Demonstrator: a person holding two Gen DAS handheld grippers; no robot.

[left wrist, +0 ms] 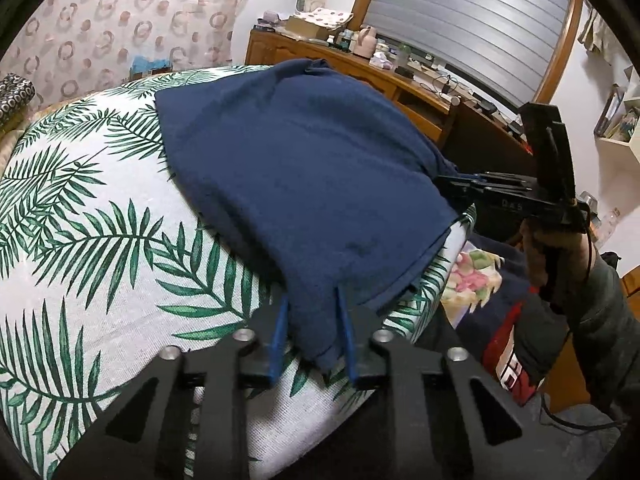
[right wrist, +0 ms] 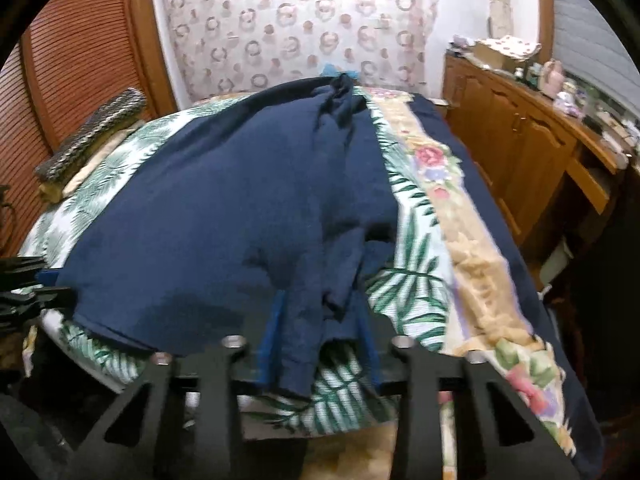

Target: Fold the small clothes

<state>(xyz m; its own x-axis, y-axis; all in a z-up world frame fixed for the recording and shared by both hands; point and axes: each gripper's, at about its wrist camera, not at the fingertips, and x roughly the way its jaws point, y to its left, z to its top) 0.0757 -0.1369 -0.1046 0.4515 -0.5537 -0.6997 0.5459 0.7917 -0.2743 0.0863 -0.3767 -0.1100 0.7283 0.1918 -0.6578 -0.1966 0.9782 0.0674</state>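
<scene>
Left tongs (left wrist: 314,336) pinched on navy garment (left wrist: 296,168) corner, right tongs (right wrist: 320,344) clamped on its bunched edge, leaf-print cloth (left wrist: 88,248) beneath

Navy blue garment (left wrist: 304,168) plain, no print. Cover (left wrist: 100,240) under it white with green palm fronds. My pads (left wrist: 280,332) bright blue, my frame black. Curtain (right wrist: 300,28) pale with pink-brown rings. Blanket (right wrist: 472,240) beige, floral pink and green. Cabinet (right wrist: 516,152) orange-brown wood.

Ring-patterned curtain (right wrist: 296,28) behind bed; wooden sideboard (right wrist: 520,140), cluttered; grey shutter (left wrist: 472,20), possibly window.
</scene>
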